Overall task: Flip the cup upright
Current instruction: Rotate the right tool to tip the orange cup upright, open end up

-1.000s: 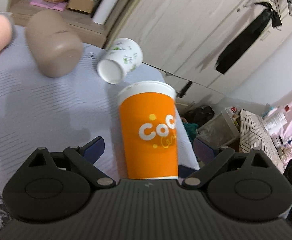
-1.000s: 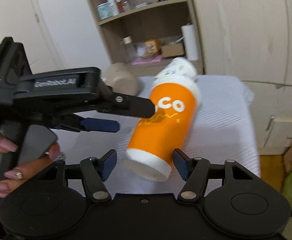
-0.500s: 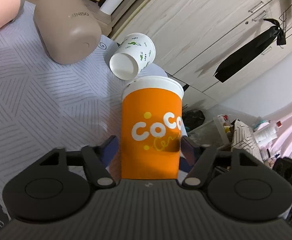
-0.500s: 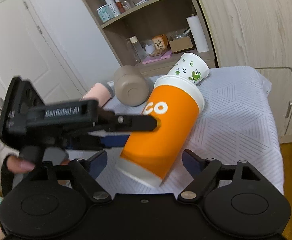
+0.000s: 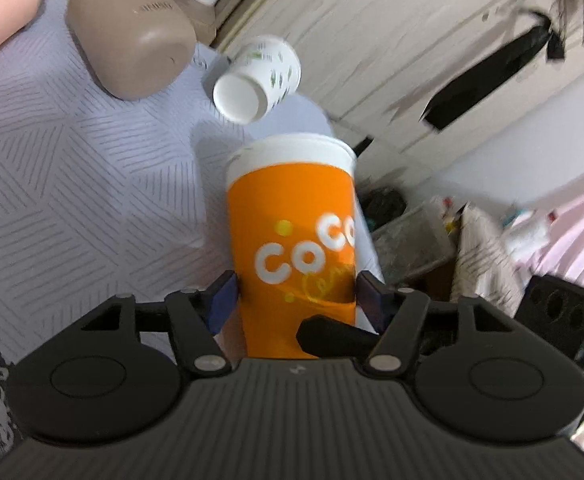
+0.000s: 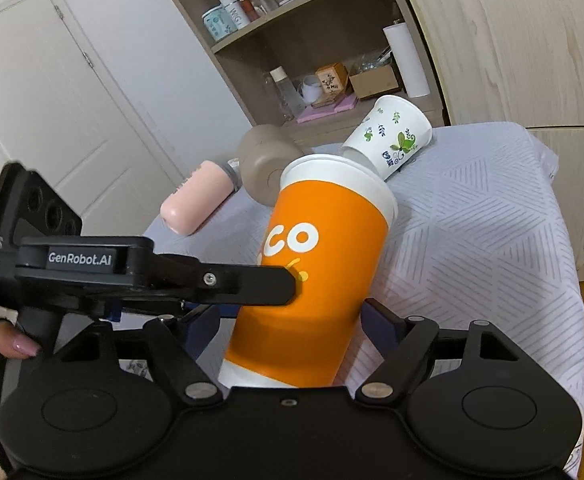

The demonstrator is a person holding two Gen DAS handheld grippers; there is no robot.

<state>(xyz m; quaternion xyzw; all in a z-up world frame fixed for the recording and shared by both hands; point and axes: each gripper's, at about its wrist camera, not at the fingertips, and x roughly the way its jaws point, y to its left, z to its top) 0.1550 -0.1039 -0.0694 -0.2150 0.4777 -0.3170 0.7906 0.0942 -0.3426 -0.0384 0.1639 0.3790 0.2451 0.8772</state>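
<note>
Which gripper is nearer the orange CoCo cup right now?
Left. The left gripper has its fingers pressed against the orange CoCo cup; the right gripper straddles its base with gaps on both sides.

Cup (image 6: 311,276): on the table (image 6: 483,240) near its front edge, tilted, rim leaning away and to the right in the right wrist view.
Left gripper (image 5: 293,300): one finger on each side of the cup's lower half.
Right gripper (image 6: 292,324): its fingers flank the cup's base.
Small paper cup (image 6: 387,140): on its side just behind the cup's rim.
Tumbler (image 5: 132,32): lying left of the small paper cup.
Bottle (image 6: 196,200): lying left of the tumbler.
Shelf unit (image 6: 299,40): behind the table.
</note>
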